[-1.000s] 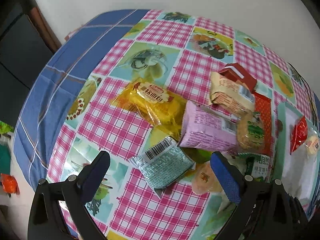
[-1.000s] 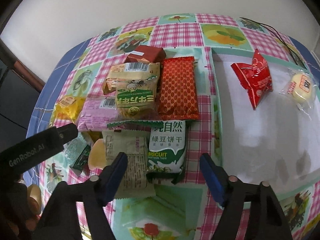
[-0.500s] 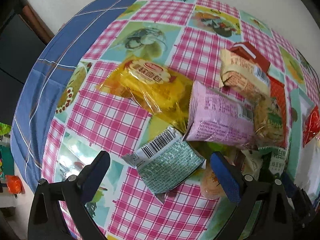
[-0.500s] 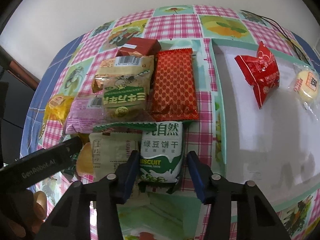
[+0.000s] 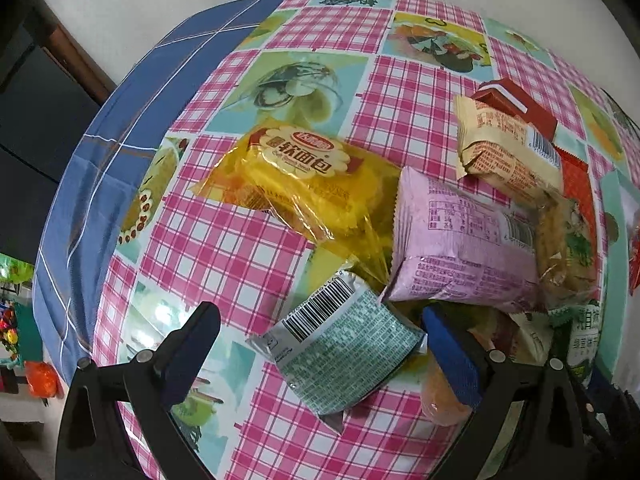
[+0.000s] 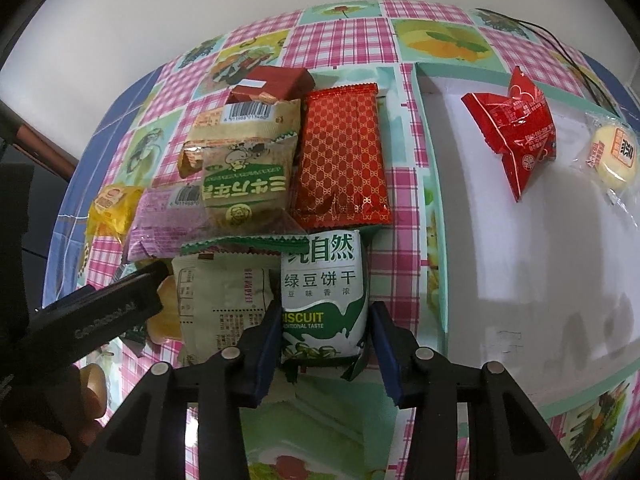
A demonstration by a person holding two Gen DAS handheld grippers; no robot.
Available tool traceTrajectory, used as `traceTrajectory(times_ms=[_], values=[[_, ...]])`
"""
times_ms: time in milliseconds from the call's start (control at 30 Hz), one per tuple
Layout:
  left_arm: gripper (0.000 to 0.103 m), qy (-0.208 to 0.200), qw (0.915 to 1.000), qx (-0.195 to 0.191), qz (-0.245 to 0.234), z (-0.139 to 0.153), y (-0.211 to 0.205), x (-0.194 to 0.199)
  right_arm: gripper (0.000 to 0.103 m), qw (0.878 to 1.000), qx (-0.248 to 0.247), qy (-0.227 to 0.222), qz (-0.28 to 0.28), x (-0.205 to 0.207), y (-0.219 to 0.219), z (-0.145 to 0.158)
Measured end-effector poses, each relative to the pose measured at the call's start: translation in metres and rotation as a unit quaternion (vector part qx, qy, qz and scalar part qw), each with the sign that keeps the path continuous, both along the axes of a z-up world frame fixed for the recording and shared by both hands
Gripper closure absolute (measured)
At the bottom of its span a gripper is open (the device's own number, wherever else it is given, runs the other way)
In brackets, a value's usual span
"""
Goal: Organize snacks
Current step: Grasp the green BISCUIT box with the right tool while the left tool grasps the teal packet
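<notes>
the right gripper (image 6: pixel 325 334), its jaws just closing, is clamped on the biscuit pack (image 6: pixel 323 296); the left gripper (image 5: pixel 320 344) is held spread around the barcode packet (image 5: pixel 336 350).

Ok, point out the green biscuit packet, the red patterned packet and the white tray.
green biscuit packet (image 6: pixel 323 304): right wrist view, middle of its printed front.
red patterned packet (image 6: pixel 343 160): right wrist view, centre of its patterned face.
white tray (image 6: pixel 520 264): right wrist view, bare floor of the tray.
</notes>
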State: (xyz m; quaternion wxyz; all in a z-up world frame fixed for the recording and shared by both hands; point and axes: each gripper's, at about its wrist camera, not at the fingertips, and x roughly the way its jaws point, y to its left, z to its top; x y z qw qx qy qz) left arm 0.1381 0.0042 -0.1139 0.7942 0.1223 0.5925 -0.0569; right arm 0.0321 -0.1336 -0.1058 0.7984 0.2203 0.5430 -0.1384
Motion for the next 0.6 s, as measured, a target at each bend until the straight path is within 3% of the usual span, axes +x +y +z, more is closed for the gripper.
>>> traceTrajectory(times_ms=[300, 600], values=[[0.003, -0.011, 0.9991, -0.014, 0.04, -0.003, 0.025, 0.018, 0.057, 1.0, 0.0, 0.003, -0.001, -0.001, -0.001, 0.0], [0.005, 0.013, 0.9993, -0.033, 0.011, -0.01, 0.018, 0.02, 0.057, 1.0, 0.0, 0.004, 0.0, 0.0, 0.0, 0.0]])
